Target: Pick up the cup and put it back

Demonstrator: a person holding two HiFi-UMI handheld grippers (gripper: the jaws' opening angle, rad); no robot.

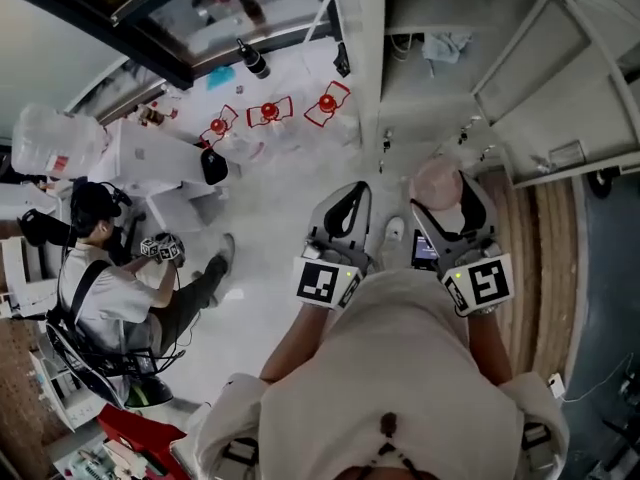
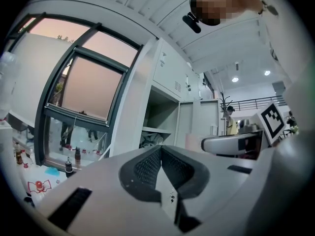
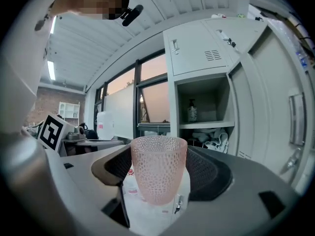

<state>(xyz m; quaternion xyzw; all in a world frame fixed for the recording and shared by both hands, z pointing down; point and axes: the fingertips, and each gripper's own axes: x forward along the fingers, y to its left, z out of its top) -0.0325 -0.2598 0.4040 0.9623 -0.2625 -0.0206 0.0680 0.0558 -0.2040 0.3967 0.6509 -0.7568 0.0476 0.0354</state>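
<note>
A pink, dimpled, see-through cup (image 3: 158,168) stands upright between the dark pads of my right gripper (image 3: 160,176), which is shut on it. From the head view the cup (image 1: 437,183) shows as a pale pink round shape in the right gripper (image 1: 450,206), held in front of the body. My left gripper (image 1: 345,216) is level with it to the left. In the left gripper view the left gripper (image 2: 161,167) has its pads meeting in a narrow V, with nothing between them.
A grey metal locker (image 3: 206,58) faces me, with an open bay holding a bottle (image 3: 192,111) on a shelf and crumpled cloths (image 3: 211,140) below. A seated person (image 1: 110,288) with another gripper is at the left. Red stands (image 1: 270,113) lie on the floor.
</note>
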